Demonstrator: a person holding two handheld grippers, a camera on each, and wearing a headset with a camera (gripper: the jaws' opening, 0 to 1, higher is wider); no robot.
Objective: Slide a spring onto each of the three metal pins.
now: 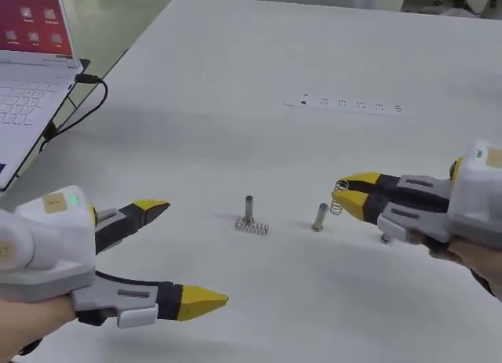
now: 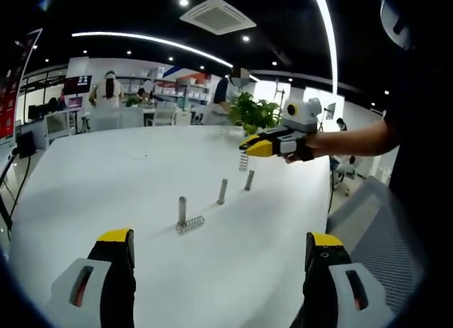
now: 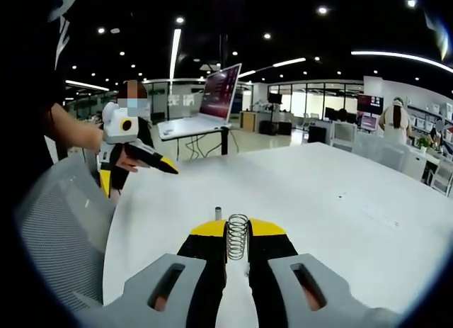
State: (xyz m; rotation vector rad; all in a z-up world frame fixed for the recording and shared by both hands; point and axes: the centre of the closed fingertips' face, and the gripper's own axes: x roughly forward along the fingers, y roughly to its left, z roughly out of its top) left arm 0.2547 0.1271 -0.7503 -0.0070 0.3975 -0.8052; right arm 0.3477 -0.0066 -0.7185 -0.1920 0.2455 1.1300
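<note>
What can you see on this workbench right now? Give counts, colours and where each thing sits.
table: one, white, under everything
metal pins: three, silver, standing in a row mid-table
loose spring: one, silver, lying at the foot of the left-most pin
held spring: one, silver, between the right gripper's jaws
power strip: one, white, far side of the table
laptop: one, white with red screen, open, off the left edge
cable: one, black, beside the laptop
left gripper: yellow-tipped, open, near left
right gripper: yellow-tipped, shut on the spring, right

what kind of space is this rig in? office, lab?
Looks like an open-plan office: a laptop on the long white table, rows of desks with monitors behind, a ceiling air-conditioning cassette overhead.
</note>
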